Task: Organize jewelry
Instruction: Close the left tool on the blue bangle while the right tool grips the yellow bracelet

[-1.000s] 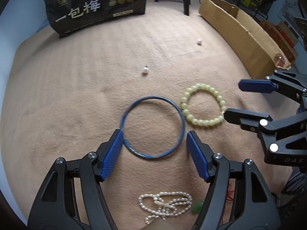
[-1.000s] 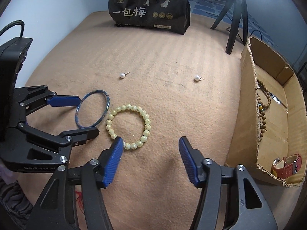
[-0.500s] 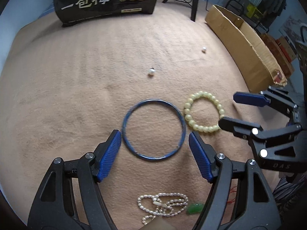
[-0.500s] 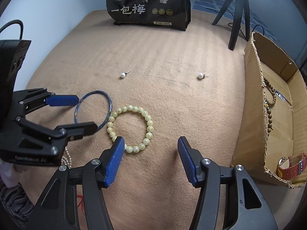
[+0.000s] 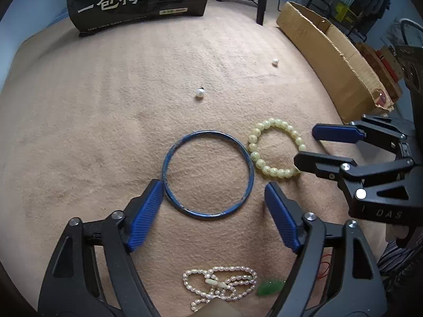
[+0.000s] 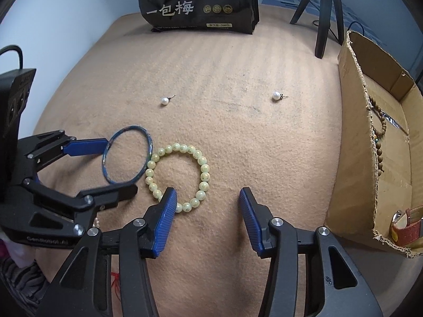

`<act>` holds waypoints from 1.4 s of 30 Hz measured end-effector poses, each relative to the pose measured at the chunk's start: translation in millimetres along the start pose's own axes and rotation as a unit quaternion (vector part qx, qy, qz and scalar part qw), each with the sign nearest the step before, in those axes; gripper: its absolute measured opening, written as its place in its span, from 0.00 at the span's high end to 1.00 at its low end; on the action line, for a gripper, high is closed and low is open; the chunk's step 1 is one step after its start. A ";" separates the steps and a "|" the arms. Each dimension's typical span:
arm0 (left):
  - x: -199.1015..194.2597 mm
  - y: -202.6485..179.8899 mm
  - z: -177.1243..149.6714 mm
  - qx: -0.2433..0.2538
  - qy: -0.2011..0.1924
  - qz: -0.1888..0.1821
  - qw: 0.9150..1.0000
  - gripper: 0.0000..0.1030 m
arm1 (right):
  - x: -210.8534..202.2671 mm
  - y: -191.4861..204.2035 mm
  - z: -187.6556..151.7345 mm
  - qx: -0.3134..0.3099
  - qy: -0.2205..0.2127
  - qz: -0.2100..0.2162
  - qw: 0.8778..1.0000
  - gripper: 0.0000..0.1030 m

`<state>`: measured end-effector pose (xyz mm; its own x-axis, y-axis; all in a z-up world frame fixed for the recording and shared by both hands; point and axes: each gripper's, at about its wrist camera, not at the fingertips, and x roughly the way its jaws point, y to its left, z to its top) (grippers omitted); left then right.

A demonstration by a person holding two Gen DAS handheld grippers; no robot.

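Left gripper (image 5: 211,200): jaws wide, just been opening, holding nothing; you have the blue bangle (image 5: 207,174) flat on the tan blanket (image 5: 105,105) between the pads. Lower both pads outside the rim before closing.
Right gripper (image 6: 207,211): half open, just been narrowing, empty; one pad overlaps the near beads of the green bead bracelet (image 6: 178,177).
Destination: probably the cardboard box (image 6: 351,158), right.
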<state>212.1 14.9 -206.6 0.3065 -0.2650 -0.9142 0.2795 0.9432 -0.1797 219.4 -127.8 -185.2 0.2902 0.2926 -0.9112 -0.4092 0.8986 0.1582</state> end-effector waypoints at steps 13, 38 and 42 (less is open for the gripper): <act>2.2 1.8 0.3 0.015 -0.011 0.025 1.000 0.29 | 3.4 4.7 3.2 -0.009 0.002 -0.009 1.000 0.61; -31.5 29.4 -9.0 -0.029 -0.044 0.061 0.997 0.30 | -11.5 19.1 15.3 -0.015 -0.045 0.003 0.999 0.94; -42.8 23.4 -6.0 -0.024 -0.060 0.063 0.996 0.30 | -31.2 18.7 13.3 -0.019 -0.069 0.003 0.997 0.94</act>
<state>200.1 49.6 -173.9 0.4429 -0.1640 -0.8814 0.1889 0.9781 -0.0870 214.2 -115.8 -148.8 0.4033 0.3417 -0.8489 -0.4422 0.8849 0.1461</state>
